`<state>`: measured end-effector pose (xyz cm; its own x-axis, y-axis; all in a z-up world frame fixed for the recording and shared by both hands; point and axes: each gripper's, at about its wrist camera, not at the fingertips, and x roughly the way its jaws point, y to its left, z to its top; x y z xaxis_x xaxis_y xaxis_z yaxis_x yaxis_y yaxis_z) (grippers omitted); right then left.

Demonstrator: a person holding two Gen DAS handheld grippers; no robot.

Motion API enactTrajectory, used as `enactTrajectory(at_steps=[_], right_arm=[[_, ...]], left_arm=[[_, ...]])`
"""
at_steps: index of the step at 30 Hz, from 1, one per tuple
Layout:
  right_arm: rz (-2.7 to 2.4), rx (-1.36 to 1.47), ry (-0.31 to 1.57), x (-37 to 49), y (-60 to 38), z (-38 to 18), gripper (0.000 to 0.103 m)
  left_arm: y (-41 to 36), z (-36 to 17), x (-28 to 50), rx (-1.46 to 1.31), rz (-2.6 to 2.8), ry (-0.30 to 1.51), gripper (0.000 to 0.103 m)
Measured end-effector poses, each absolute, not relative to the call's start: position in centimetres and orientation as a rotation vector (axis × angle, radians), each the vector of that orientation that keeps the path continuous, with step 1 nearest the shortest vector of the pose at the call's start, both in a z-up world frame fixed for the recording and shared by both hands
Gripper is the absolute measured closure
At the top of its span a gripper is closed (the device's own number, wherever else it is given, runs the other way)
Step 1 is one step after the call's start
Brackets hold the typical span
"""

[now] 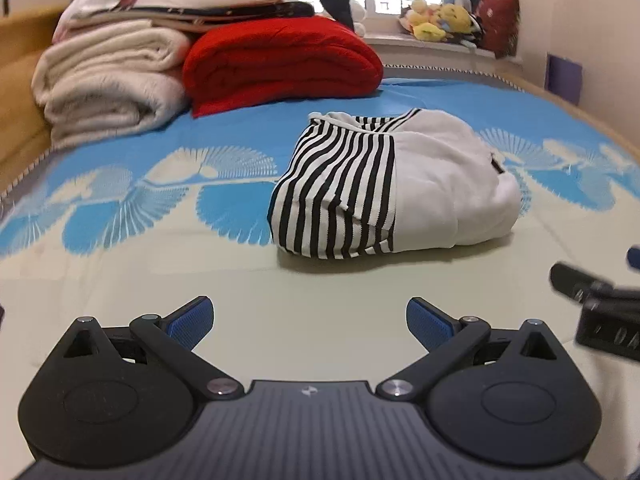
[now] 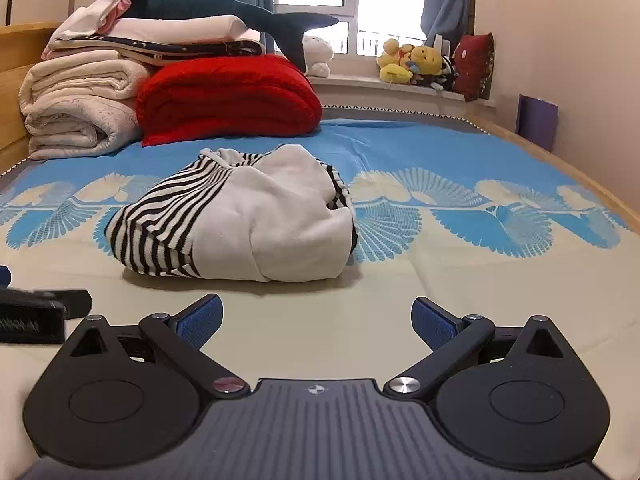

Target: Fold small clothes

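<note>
Folded striped garment [image 1: 384, 184] on bedspread [image 1: 160, 272], both grippers' jaws apart, empty, left gripper [image 1: 310, 322], right gripper [image 2: 318, 320], curtains [image 2: 448, 0] only in right view

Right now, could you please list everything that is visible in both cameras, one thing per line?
folded garment: one, white with black stripes, middle of bed
bedspread: one, blue and cream, under everything
red blanket: one, folded, behind garment
cream blankets: stack, far left
toy shark: one, dark teal, on stack
plush toys: several, mostly yellow, windowsill
red cushion: one, windowsill
left gripper: jaws open, empty
right gripper: jaws open, empty
</note>
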<state>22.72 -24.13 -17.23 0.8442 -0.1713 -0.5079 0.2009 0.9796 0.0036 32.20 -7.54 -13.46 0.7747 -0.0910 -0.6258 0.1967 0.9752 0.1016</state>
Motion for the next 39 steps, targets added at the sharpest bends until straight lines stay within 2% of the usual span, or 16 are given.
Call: enactTrajectory(at_steps=[12,39], right_arm=[[-0.191,0.053,0.58,25.3,-24.3,-18.2,0.003],[-0.191,0.052,0.605,25.0,-24.5,-18.6,0.003]], left_arm=[[-6.8,-13.7,33.6,0.139,-0.143,0.67,0.0],[-7.6,-14.1,33.1,0.175,-0.153,0.65,0.0]])
